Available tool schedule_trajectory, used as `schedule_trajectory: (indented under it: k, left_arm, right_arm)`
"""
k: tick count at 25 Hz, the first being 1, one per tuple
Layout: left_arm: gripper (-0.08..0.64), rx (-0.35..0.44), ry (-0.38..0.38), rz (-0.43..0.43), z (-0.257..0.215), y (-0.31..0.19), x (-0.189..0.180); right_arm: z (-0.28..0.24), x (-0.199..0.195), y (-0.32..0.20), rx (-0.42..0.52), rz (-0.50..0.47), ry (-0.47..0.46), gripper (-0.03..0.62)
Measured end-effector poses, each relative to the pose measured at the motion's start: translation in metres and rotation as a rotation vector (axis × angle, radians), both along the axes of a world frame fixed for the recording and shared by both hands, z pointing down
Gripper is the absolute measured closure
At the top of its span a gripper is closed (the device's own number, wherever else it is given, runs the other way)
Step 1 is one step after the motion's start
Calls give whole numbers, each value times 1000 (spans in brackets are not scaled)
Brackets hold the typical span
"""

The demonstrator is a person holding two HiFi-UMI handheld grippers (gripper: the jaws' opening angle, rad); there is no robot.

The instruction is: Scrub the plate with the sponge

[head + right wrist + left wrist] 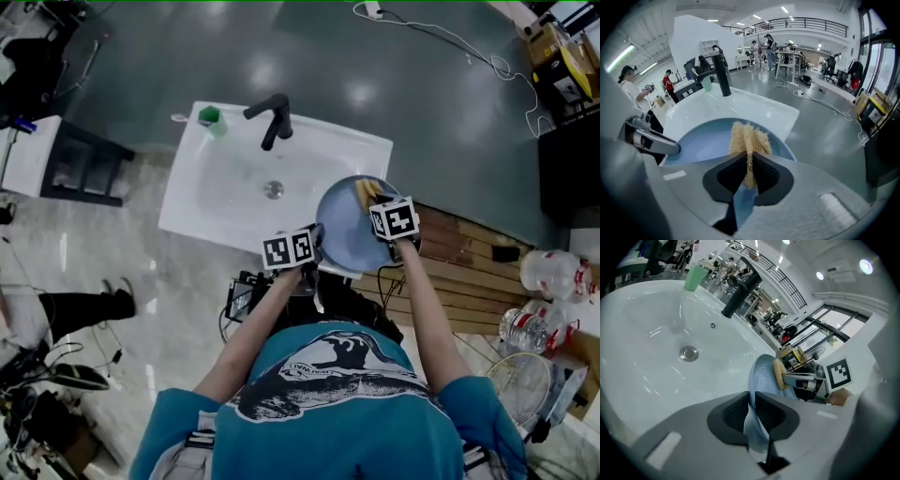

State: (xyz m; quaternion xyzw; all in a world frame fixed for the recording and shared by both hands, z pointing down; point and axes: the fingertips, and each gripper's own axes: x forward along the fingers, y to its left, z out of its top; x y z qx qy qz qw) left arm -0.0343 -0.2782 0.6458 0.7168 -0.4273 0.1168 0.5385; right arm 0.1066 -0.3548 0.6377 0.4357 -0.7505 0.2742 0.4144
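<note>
Faucet (272, 117) behind plate (342, 232), green cup (210, 116) nr sink rim (180, 187)

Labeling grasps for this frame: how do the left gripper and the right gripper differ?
Left gripper clamps the blue plate's thin rim; right gripper squeezes the tan sponge. Left gripper sits at the plate's edge; right gripper reaches across the plate's face, sponge against it. Shared: both are shut on what they hold, and both meet at the same plate.

Place: I'm in a big open lab hall.
Evidence: stand-alone sink (216, 187), loose floor cable (495, 64), mezzanine railing (806, 21), desks (790, 56).
</note>
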Motion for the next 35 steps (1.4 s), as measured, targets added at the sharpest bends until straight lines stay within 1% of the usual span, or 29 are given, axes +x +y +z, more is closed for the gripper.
schedule_trajectory:
  k: [2, 4, 11, 13, 15, 17, 19, 22, 25, 29, 32, 35]
  left_arm:
    - [503, 1, 1, -17, 1, -2, -2]
    - [503, 5, -5, -26, 2, -4, -4]
    - [508, -7, -6, -68, 1, -13, -2]
    - [509, -13, -8, -75, 2, -13, -3]
    - [509, -17, -5, -81, 2, -12, -4]
    - [509, -19, 0, -88, 2, -13, -4]
    - [509, -19, 4, -91, 2, -13, -3]
    - [509, -19, 2, -94, 3, -12, -2]
    - [511, -24, 7, -108, 3, -11, -3]
    - [511, -23, 5, -110, 2, -11, -3]
    - [511, -24, 8, -110, 2, -11, -3]
    - [511, -25, 6, -104, 3, -11, -3]
  right_arm:
    - [2, 16, -3, 7, -11, 58, 558]
    - [3, 23, -5, 14, -32, 89, 557]
    - [-2, 20, -12, 48, -39, 113, 557]
    - [-10, 7, -4, 55, -44, 63, 558]
    - [-15, -13, 14, 42, -47, -24, 558]
    - [-16, -35, 38, 9, -50, -104, 558]
    - [-15, -58, 63, -30, -72, -166, 558]
    - [-8, -89, 94, -91, -129, -215, 558]
    - [4, -101, 106, -125, -139, -208, 560]
    - [6, -99, 104, -122, -134, -163, 560]
    - [7, -87, 99, -101, -134, -111, 560]
    - [7, -65, 87, -87, -77, -104, 560]
